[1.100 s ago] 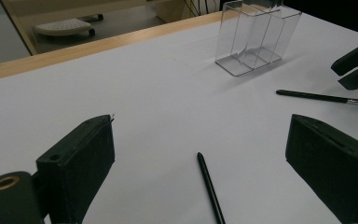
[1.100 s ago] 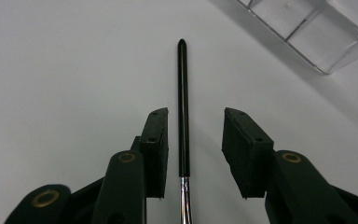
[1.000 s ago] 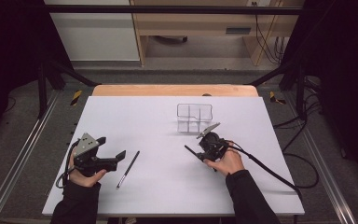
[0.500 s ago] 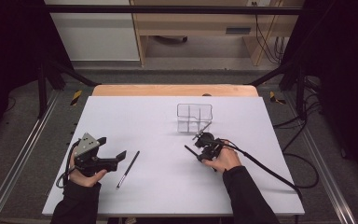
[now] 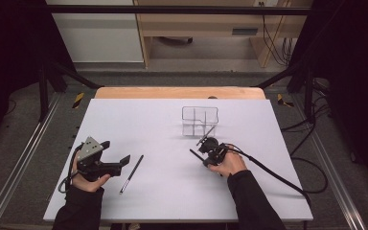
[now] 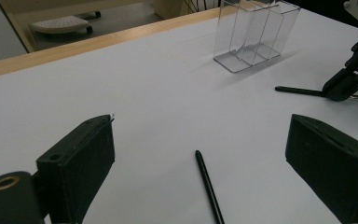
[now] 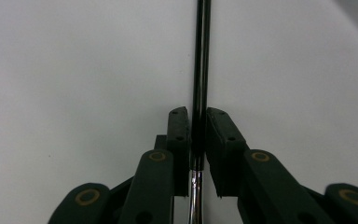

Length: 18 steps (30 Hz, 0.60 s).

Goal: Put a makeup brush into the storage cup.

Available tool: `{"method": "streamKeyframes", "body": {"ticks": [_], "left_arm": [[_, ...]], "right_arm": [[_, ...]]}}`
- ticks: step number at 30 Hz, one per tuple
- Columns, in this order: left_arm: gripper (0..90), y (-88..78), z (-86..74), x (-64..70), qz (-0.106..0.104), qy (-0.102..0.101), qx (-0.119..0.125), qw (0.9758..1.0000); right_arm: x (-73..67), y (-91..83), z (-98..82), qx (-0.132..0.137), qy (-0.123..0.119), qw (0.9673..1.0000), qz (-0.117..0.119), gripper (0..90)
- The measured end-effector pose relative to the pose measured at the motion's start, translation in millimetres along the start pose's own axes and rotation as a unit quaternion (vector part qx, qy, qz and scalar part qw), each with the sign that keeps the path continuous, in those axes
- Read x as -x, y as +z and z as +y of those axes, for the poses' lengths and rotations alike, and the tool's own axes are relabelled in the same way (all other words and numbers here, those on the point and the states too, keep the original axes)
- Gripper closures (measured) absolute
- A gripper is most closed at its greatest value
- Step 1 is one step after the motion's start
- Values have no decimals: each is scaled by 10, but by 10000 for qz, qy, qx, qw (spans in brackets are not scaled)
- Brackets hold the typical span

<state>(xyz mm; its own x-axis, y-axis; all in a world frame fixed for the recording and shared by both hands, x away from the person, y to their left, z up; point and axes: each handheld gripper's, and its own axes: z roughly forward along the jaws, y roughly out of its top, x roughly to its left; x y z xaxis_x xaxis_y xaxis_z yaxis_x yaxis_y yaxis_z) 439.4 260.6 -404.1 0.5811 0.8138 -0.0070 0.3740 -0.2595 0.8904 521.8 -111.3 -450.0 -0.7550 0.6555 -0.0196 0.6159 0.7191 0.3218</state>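
My right gripper (image 5: pixel 204 161) is right of the table's middle, in a person's hand. In the right gripper view its jaws (image 7: pixel 197 126) have just been closing and now press on a thin black pen (image 7: pixel 201 56), whose shaft runs straight ahead over the white table. The left gripper view also shows that held pen (image 6: pixel 298 90) low over the table, sticking out from the right gripper (image 6: pixel 342 84). My left gripper (image 5: pixel 117 152) is open at the front left, its jaws (image 6: pixel 200 135) wide apart. A second black pen (image 5: pixel 131 173) lies on the table just beside it (image 6: pixel 207 182).
A clear plastic organiser with several compartments (image 5: pixel 200 120) stands upright just behind my right gripper (image 6: pixel 256 35). The white table top (image 5: pixel 153 120) has a wooden strip along its far edge. A black cable (image 5: pixel 278 175) trails from my right gripper to the right.
My right gripper's jaws have closed on the black pen. The left hand and the pen beside it have stayed in place.
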Motion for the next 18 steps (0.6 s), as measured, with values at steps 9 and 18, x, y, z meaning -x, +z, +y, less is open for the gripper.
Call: {"method": "streamKeyframes", "body": {"ticks": [9, 18], "left_arm": [[73, 11, -2, 8, -10, 16, -26, 10000], [73, 10, 1, 11, -14, 25, -28, 10000]], "right_arm": [[-25, -2, 13, -50, 111, 9999, 3, 845], [-33, -90, 3, 125, 114, 9999, 20, 845]]}}
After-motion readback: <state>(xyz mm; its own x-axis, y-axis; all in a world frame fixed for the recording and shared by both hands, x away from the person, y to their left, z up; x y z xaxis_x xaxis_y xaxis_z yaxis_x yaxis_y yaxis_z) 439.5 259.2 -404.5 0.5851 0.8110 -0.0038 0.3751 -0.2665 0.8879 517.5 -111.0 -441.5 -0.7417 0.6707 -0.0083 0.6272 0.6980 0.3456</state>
